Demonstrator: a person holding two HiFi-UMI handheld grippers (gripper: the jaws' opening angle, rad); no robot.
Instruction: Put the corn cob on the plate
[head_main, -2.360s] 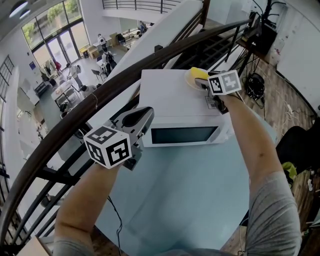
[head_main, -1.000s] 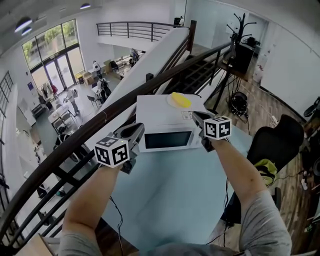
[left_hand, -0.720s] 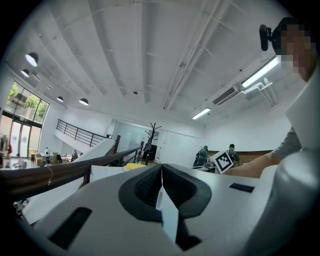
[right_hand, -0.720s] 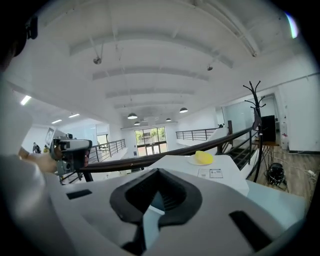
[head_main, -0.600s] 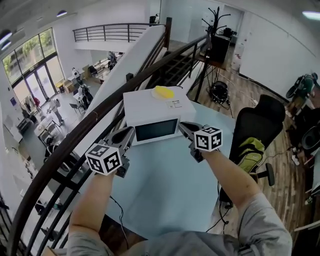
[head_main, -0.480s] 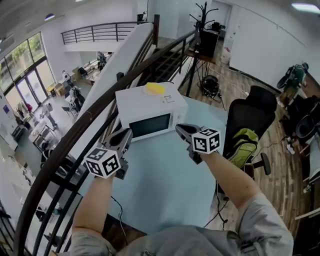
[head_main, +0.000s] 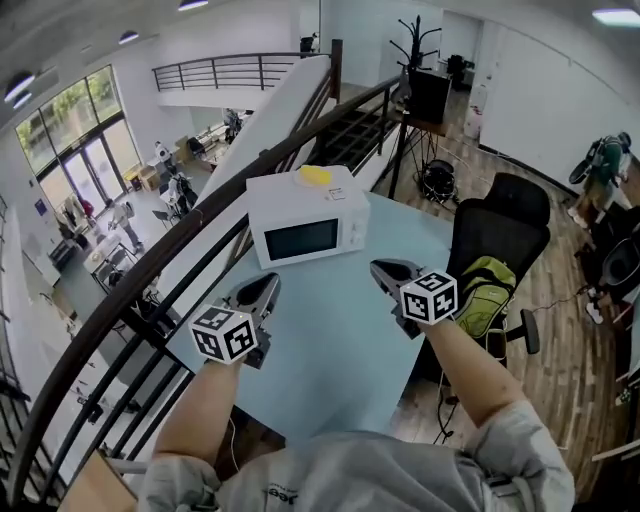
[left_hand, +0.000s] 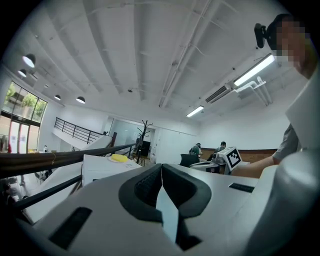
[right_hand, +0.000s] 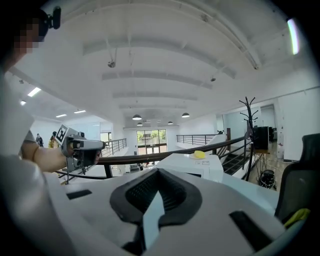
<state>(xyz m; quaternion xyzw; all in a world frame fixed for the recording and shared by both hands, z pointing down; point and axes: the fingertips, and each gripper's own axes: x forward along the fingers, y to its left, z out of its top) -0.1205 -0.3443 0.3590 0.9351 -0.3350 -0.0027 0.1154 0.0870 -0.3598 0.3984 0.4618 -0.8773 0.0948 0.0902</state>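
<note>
The yellow corn cob (head_main: 314, 174) lies on a pale plate (head_main: 299, 180) on top of the white microwave (head_main: 305, 225), at the far end of the light blue table (head_main: 330, 350). Both grippers hover over the table's near half, well short of the microwave. My left gripper (head_main: 268, 284) is shut and holds nothing. My right gripper (head_main: 381, 268) is also shut and empty. In the left gripper view the jaws (left_hand: 161, 166) meet, with the corn cob (left_hand: 119, 158) far off. The right gripper view shows closed jaws (right_hand: 156, 170) and the corn cob (right_hand: 199, 154) in the distance.
A dark handrail (head_main: 150, 270) runs along the table's left side, above a drop to a lower floor. A black office chair (head_main: 495, 225) with a yellow-green bag (head_main: 485, 290) stands at the table's right edge. A coat stand (head_main: 415, 40) is behind the microwave.
Both grippers have drawn back from the microwave toward me, the right one away from the plate. The corn cob stays on the plate. The microwave now sits farther off.
</note>
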